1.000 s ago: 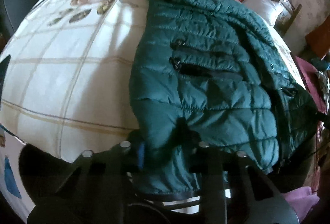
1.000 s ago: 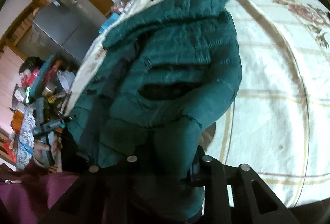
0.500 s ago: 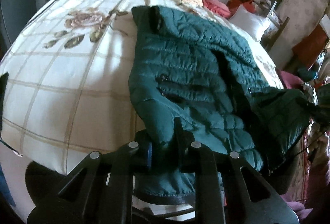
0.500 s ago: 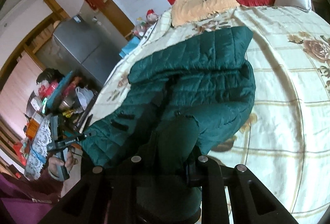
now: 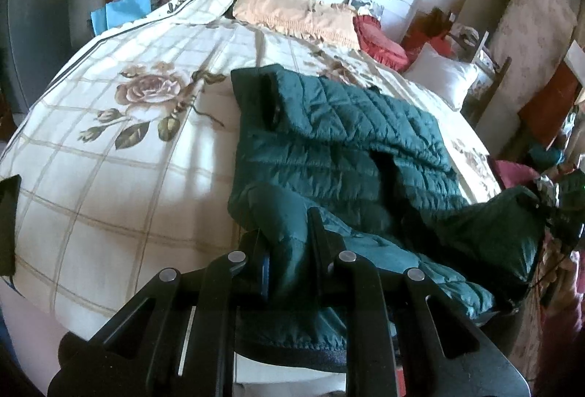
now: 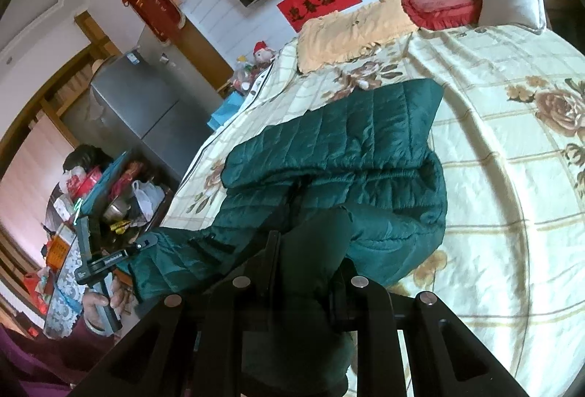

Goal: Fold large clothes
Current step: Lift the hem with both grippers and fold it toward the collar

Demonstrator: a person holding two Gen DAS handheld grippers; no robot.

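Both grippers raised, left gripper and right gripper fingers pinching green jacket hem

My left gripper angled steeply down, jaws clamped tight on a fold of fabric. My right gripper tilted down less steeply, jaws pinched on cloth too. In the right wrist view, my left hand grips its handle.
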